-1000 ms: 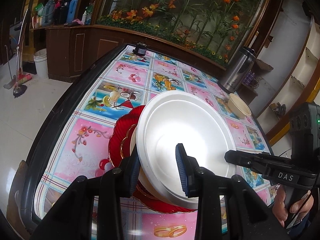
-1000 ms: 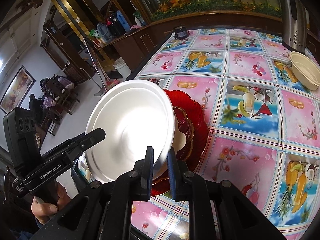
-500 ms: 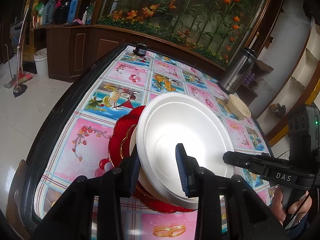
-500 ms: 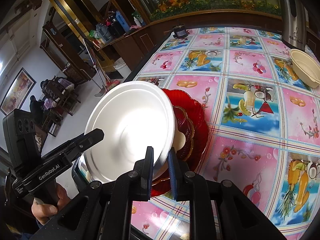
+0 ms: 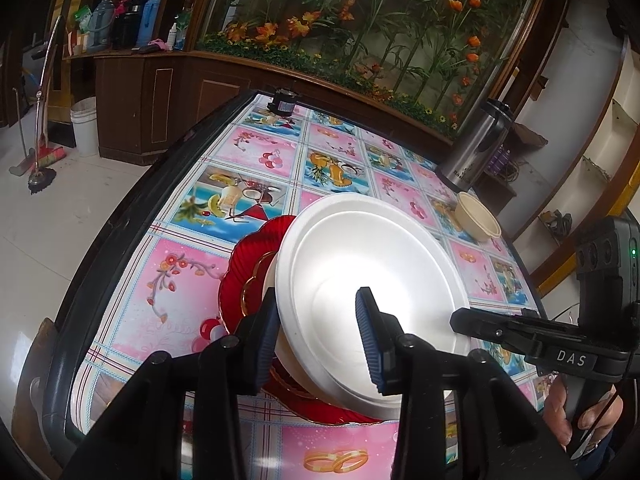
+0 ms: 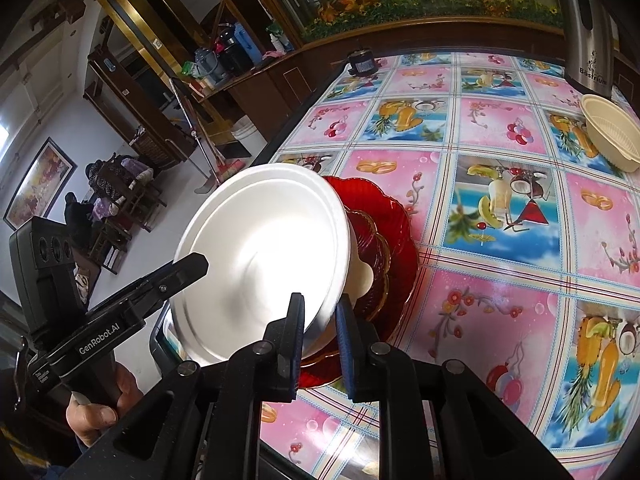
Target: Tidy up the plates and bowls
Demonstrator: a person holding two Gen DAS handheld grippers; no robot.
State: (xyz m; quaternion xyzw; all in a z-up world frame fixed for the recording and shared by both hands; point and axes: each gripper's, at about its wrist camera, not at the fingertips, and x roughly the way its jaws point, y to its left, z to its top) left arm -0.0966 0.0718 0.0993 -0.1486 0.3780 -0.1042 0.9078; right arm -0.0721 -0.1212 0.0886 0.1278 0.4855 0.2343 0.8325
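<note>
**A:** White foam plate (image 5: 372,280) status?

**B:** Tilted, held up over the red plate (image 5: 244,276). Its low edge sits on or just above the red plate's gold-rimmed centre; can't tell if it touches. Both are on the near part of the bench (image 5: 256,156), close to its dark edge.

**A:** Who has it?

**B:** The right gripper (image 6: 320,320). Fingers narrow, pinched on the plate's near rim, 1 pad inside, 1 under. In the left wrist view it shows as the black arm clamped on the plate's right edge.

**A:** Left gripper (image 5: 318,334)?

**B:** That's the change. Its fingers have just been opening. The rim is between them, but the blue pads (image 5: 370,340) now stand off it with a visible gap on the inner side. A second ago the spacing looked a little tighter. The plate itself hasn't shifted against the red plate in either view.

**A:** So a handoff?

**B:** My read: the left lets go and the right carries the load alone. With 1 grip on 1 edge of light foam, the plate could sag or pivot.

**A:** Next?

**B:** Probably lower it flat onto the red plate to stack, then release. The left needs to back clear of the rim first.

**A:** Anything left?

**B:** The beige bowl (image 6: 610,136) sits far across the bench beside the steel flask (image 6: 588,24), untouched. It likely comes after the stack. I judge the task partway.
</note>
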